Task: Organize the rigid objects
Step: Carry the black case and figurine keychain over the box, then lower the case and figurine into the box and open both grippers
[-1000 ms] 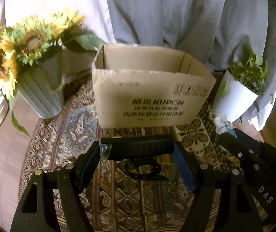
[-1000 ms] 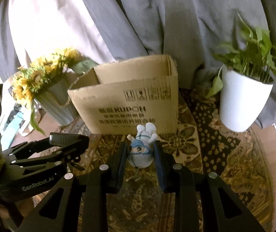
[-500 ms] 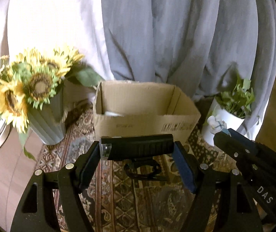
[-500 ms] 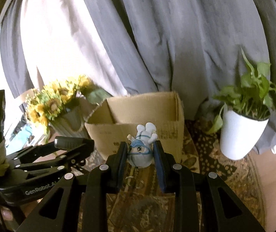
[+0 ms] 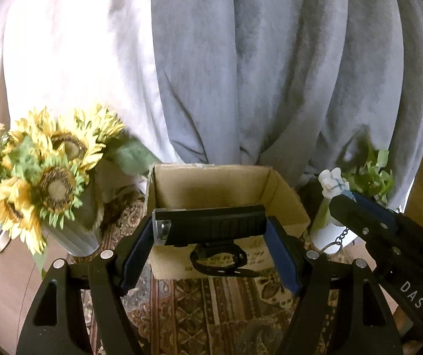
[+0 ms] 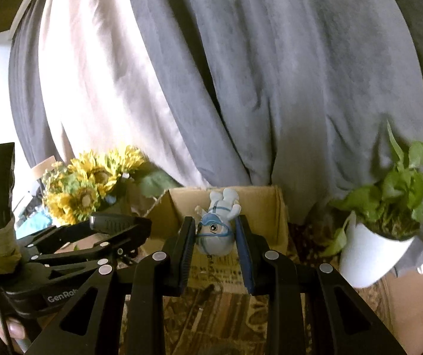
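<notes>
My left gripper (image 5: 211, 230) is shut on a black bike light (image 5: 211, 224) held crosswise, its strap mount hanging below. An open cardboard box (image 5: 226, 183) stands just beyond it on the patterned rug. My right gripper (image 6: 215, 233) is shut on a small white and blue figurine (image 6: 215, 230) that points feet-forward, with its keychain dangling underneath. The same box (image 6: 267, 216) sits right behind the figurine. In the left wrist view the right gripper (image 5: 341, 198) comes in from the right with the figurine (image 5: 332, 182). In the right wrist view the left gripper (image 6: 113, 224) shows at the left.
A grey ribbed vase of sunflowers (image 5: 51, 177) stands left of the box, and a white pot with a green plant (image 6: 380, 236) stands right of it. Grey and white curtains (image 5: 241, 74) hang close behind. A patterned rug (image 5: 211, 310) covers the floor.
Both grippers have risen with their objects still held. The box now sits lower in both views, its inside shows from above, and more curtain fills the frames.
</notes>
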